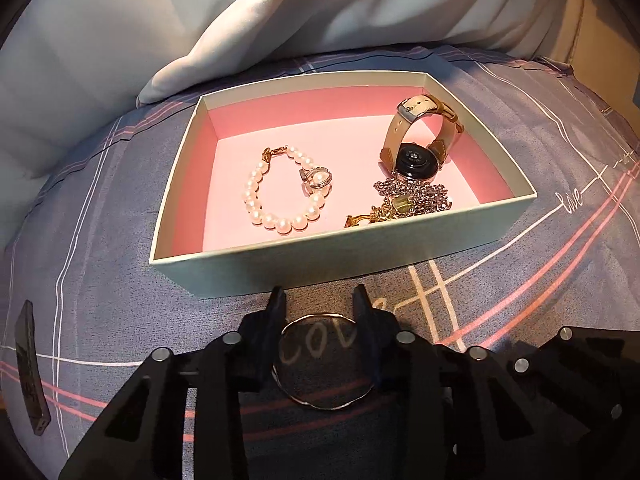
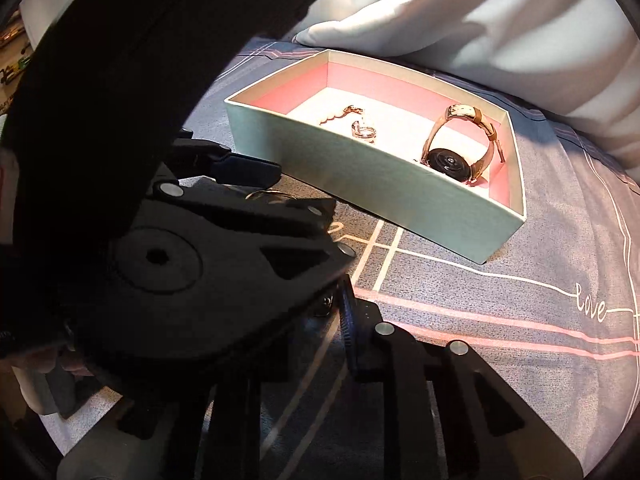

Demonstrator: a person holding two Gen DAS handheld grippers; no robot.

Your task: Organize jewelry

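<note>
A thin metal bangle [image 1: 324,360] lies on the bedspread between the fingers of my left gripper [image 1: 320,300], which straddles it; the fingers sit at its sides, contact unclear. Just beyond stands an open mint box [image 1: 320,258] with a pink lining. In it lie a pearl bracelet [image 1: 276,196], a ring [image 1: 318,178], a beige-strapped watch [image 1: 416,148] and a tangle of chains [image 1: 408,200]. In the right wrist view the left gripper [image 2: 256,188] fills the left side, the box [image 2: 360,176] lies ahead with the watch [image 2: 460,152], and only one right finger [image 2: 350,320] shows.
The bed has a grey-blue cover with pink and white lines [image 1: 520,280]. A white pillow [image 1: 300,20] lies behind the box. A dark flat object [image 1: 30,364] lies at the left on the cover.
</note>
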